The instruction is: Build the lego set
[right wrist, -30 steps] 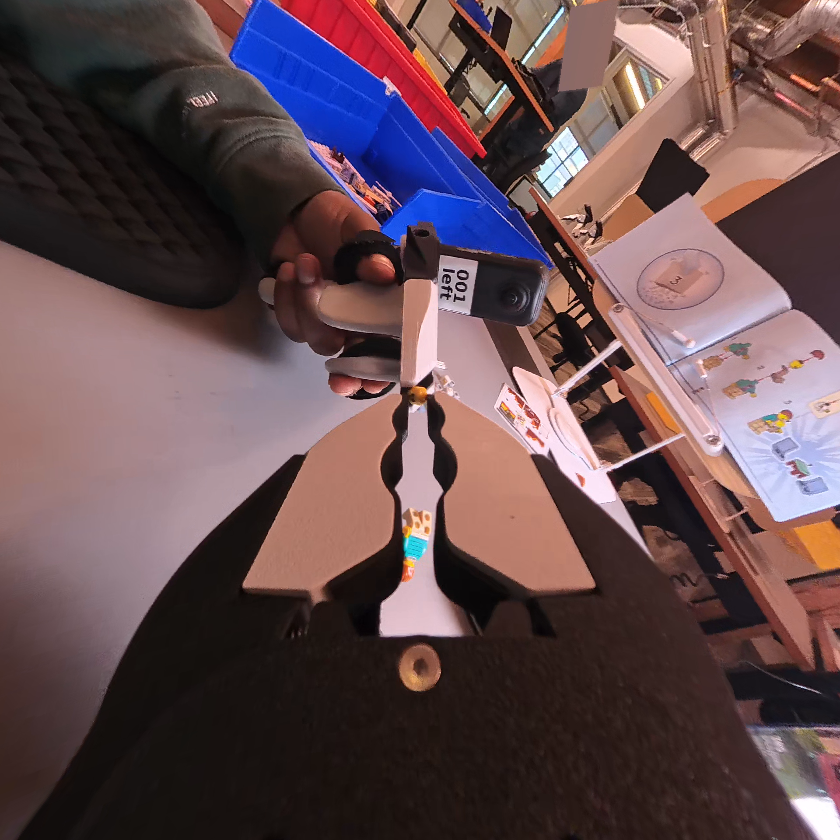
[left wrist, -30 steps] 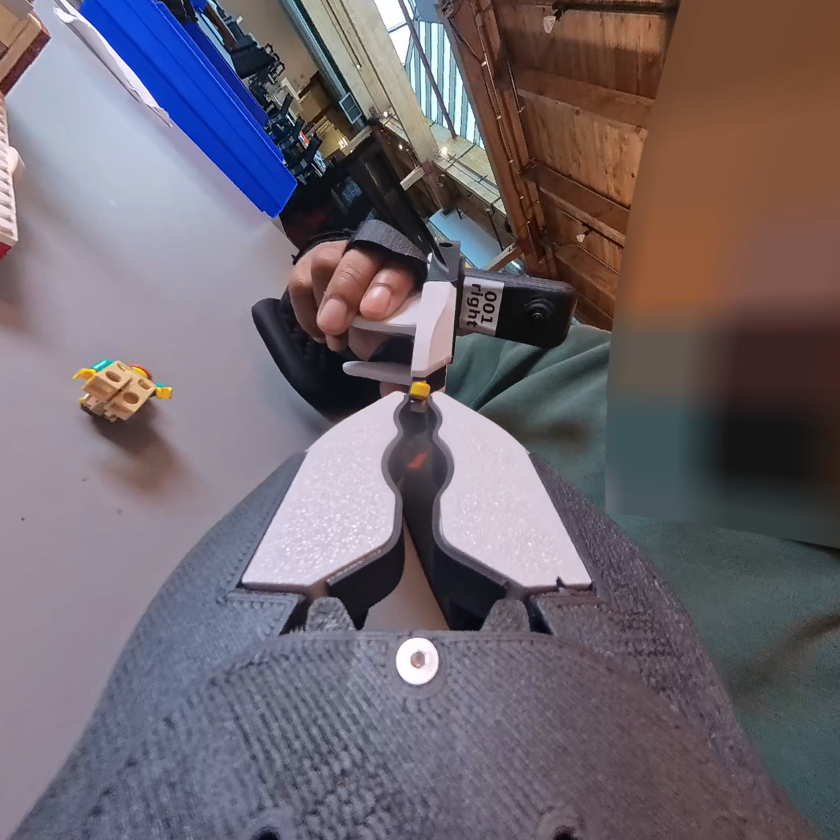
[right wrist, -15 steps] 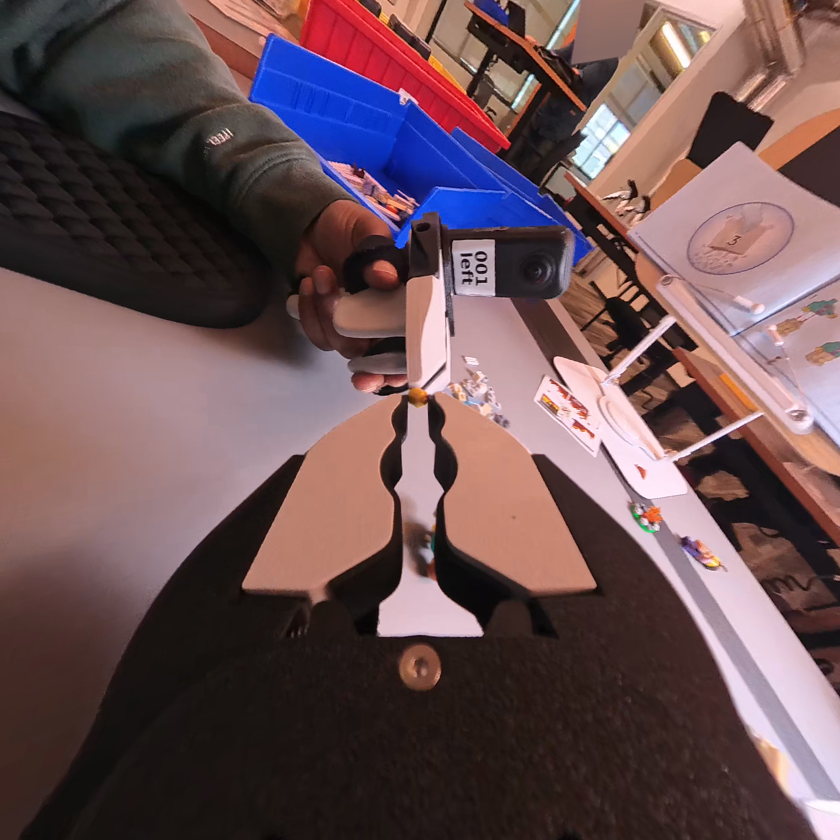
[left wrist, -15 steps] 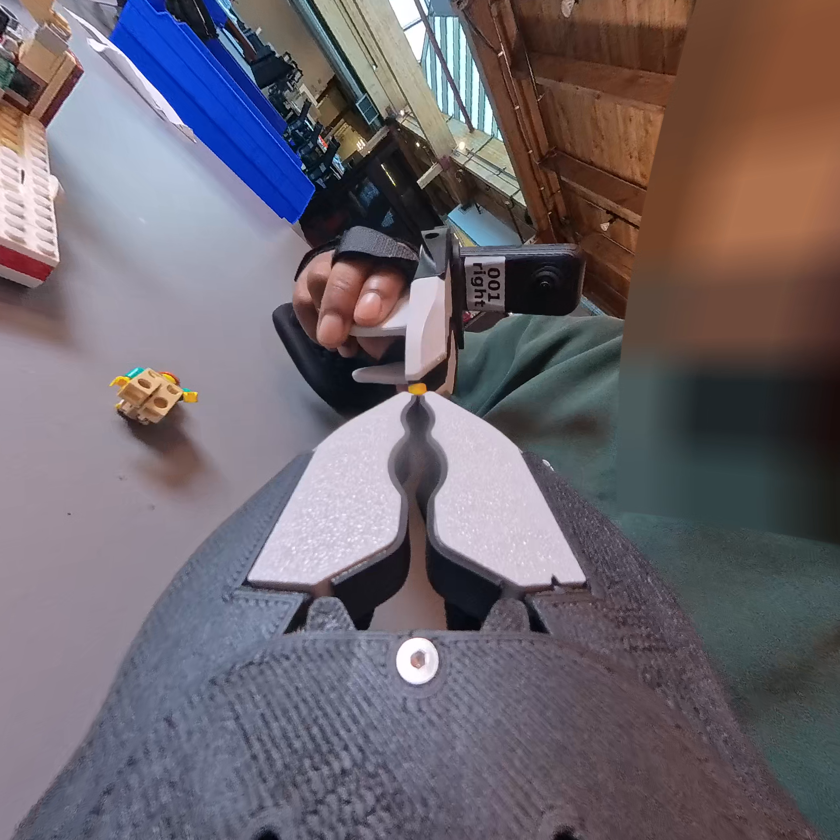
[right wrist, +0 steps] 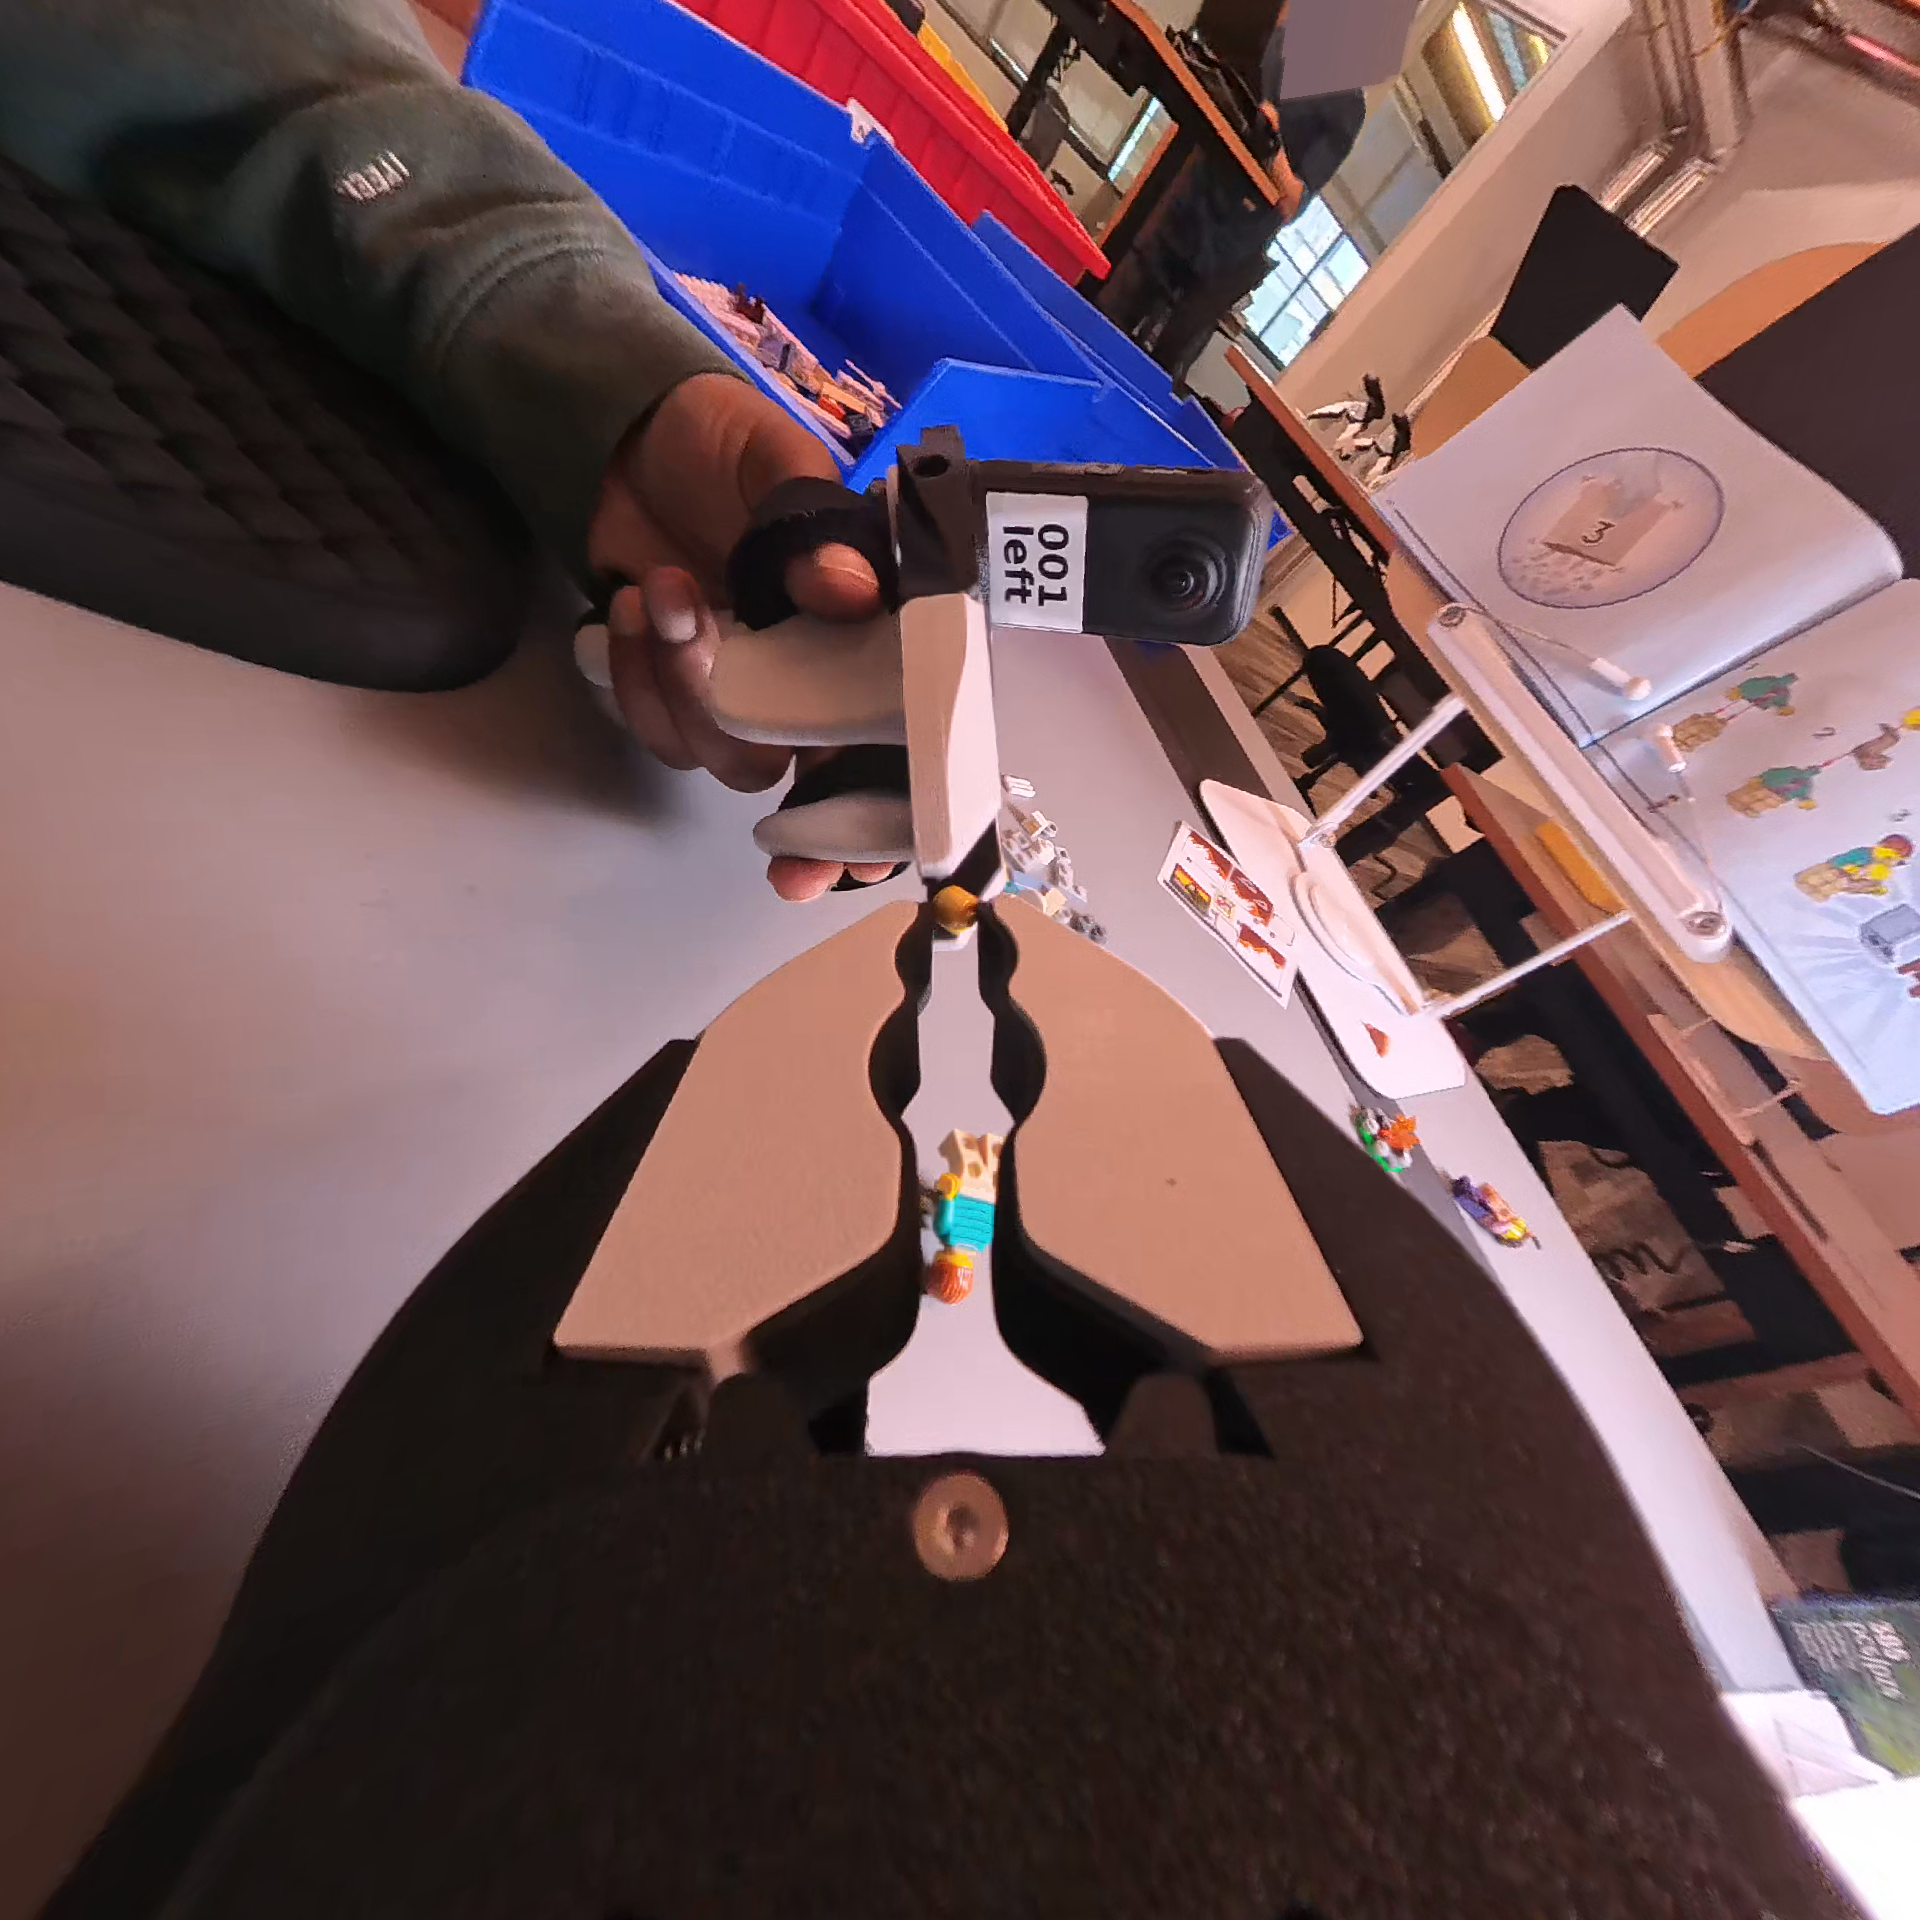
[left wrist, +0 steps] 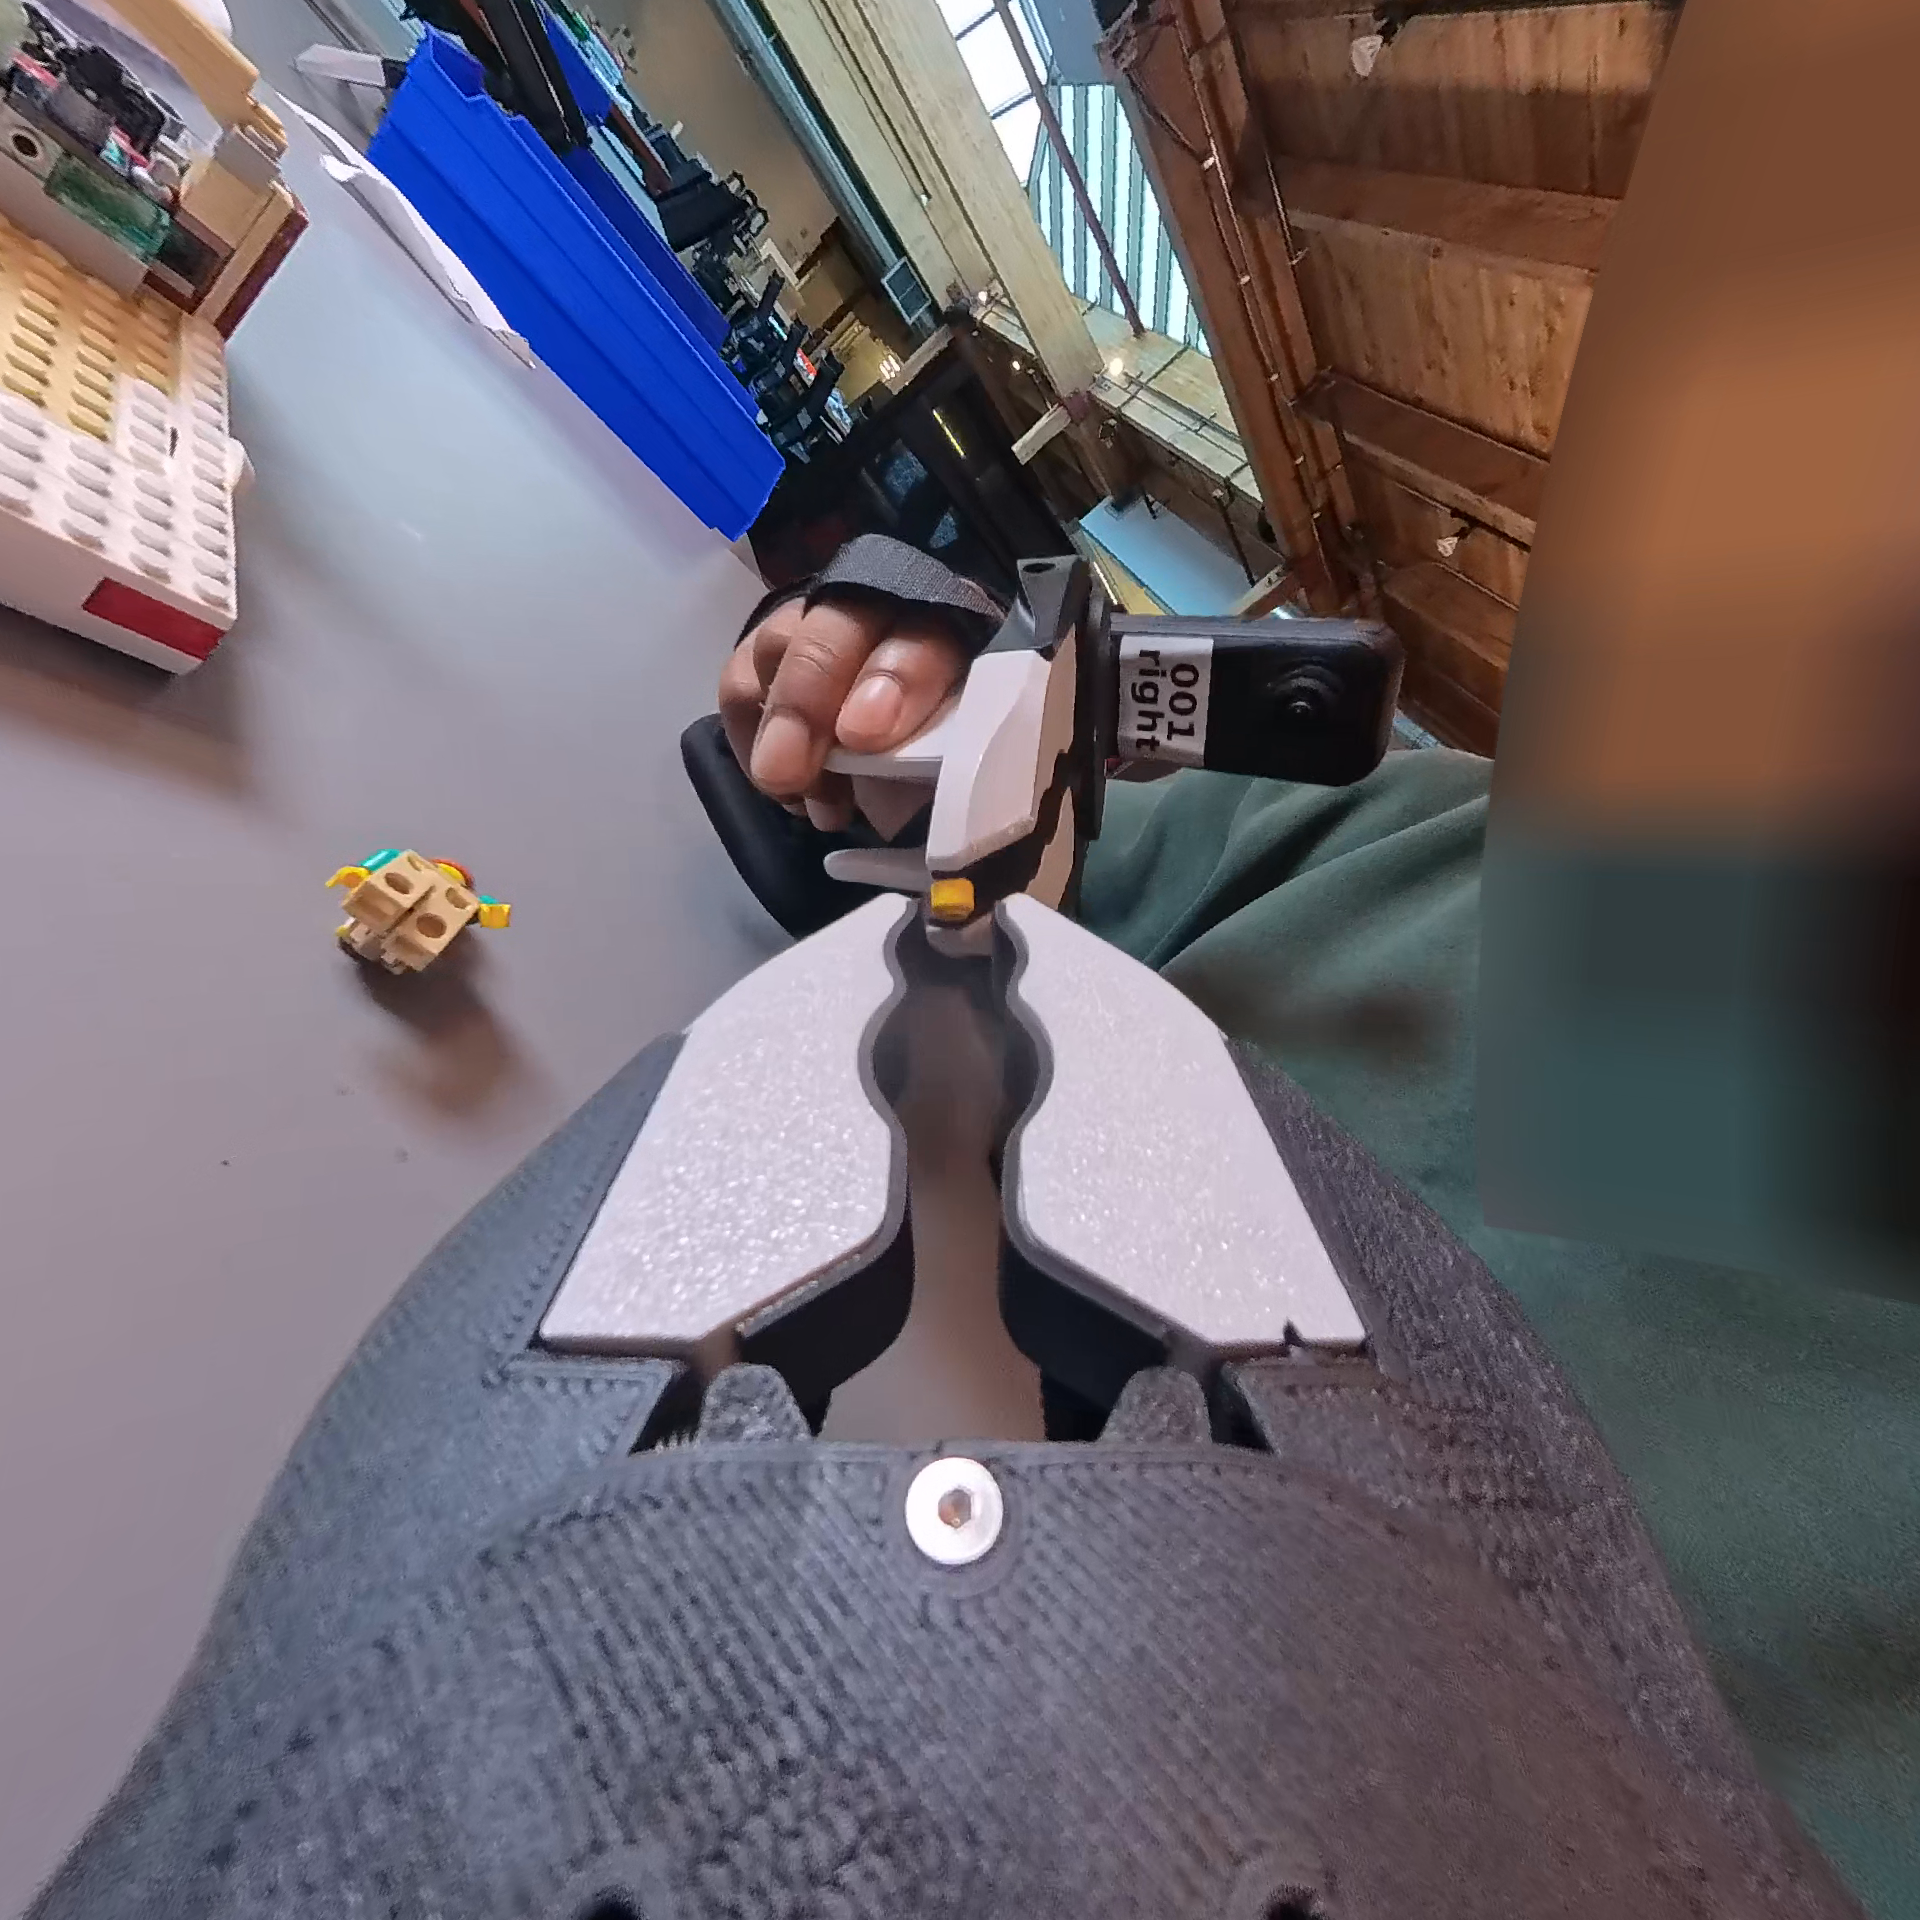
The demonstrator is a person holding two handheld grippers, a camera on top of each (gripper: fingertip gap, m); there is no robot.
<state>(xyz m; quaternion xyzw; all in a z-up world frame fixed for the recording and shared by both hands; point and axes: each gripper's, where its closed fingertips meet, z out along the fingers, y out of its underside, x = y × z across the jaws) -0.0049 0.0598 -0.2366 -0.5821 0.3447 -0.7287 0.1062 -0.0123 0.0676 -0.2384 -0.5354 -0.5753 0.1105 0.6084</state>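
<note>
Jaws of both tools meet tip to tip on one small yellow piece (left wrist: 950, 898). The left gripper (left wrist: 948, 914) has its jaws drawn nearly together, the tips pinching that yellow piece from its side; the right gripper (right wrist: 954, 912) does likewise, its narrow tips closed on the same piece (right wrist: 952, 907), which looks like a minifigure head. Each tool faces the other, held above the grey bench (left wrist: 312, 1143), and each carries a black camera with a white label bearing printed writing.

Below the right gripper, seen through the gap behind its tips, a minifigure (right wrist: 961, 1216) with a teal torso and orange hair lies on the bench. In the left wrist view a small tan lego assembly (left wrist: 410, 914) with yellow and teal bits sits apart on the bench, and a studded white and tan lego build (left wrist: 104, 416) lies toward the far left edge. Blue bins (right wrist: 831, 270) stand along the far edge, with a red bin (right wrist: 914, 114) behind them. Toward the right edge stand a sticker sheet (right wrist: 1231, 914), loose small pieces (right wrist: 1039, 862), and an open instruction booklet (right wrist: 1683, 582) on a white stand. A green sleeve (right wrist: 416, 239) covers the arm holding the left tool.
</note>
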